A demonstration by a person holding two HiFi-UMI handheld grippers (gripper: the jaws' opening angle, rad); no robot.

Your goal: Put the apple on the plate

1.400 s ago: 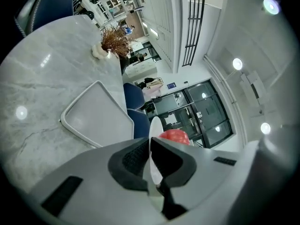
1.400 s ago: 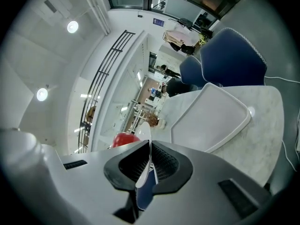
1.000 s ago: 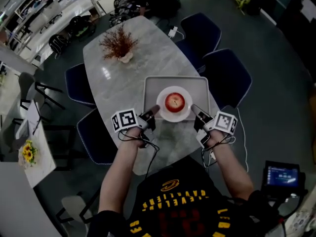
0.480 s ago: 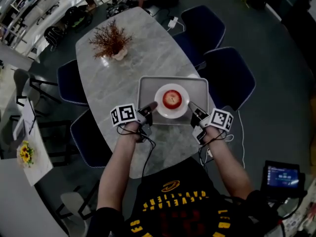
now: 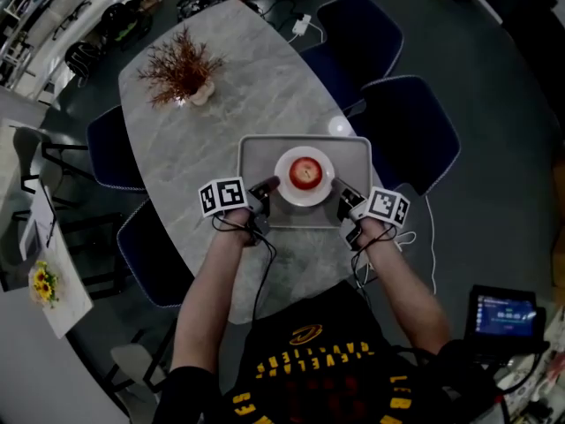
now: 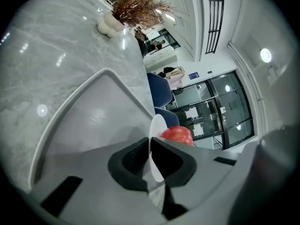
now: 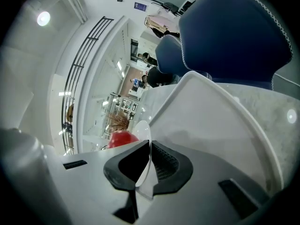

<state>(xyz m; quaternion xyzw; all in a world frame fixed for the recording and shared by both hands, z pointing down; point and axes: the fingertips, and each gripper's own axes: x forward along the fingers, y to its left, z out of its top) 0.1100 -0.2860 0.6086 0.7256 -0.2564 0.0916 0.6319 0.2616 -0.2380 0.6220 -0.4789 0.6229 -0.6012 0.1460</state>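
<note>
At far left of the head view, yellow flowers stand on a pale side surface, apart from the main table. Two left blue chairs flank the near-left edge of the oval marble table. A dried plant in a small white vase stands toward the far end of the table.

A grey tray lies on the near part of the table. The left gripper, carried on the person's bare left forearm, points at the left side of the tray. In the left gripper view its jaws are pressed onto the thin white rim of the plate, which runs edge-on between the dark pads.

The plate sits over the middle of the tray; whether it rests on the tray floor or hangs just above it cannot be told. The apple, red, lies at the centre of the plate, between the two grippers and touched by neither.

The right gripper meets the plate from the opposite side. In the right gripper view its jaws likewise pinch the plate rim, with the apple visible beyond them.

Two right blue chairs stand beyond the tray. At lower right, a lit screen sits on the floor side, well apart from the table.
</note>
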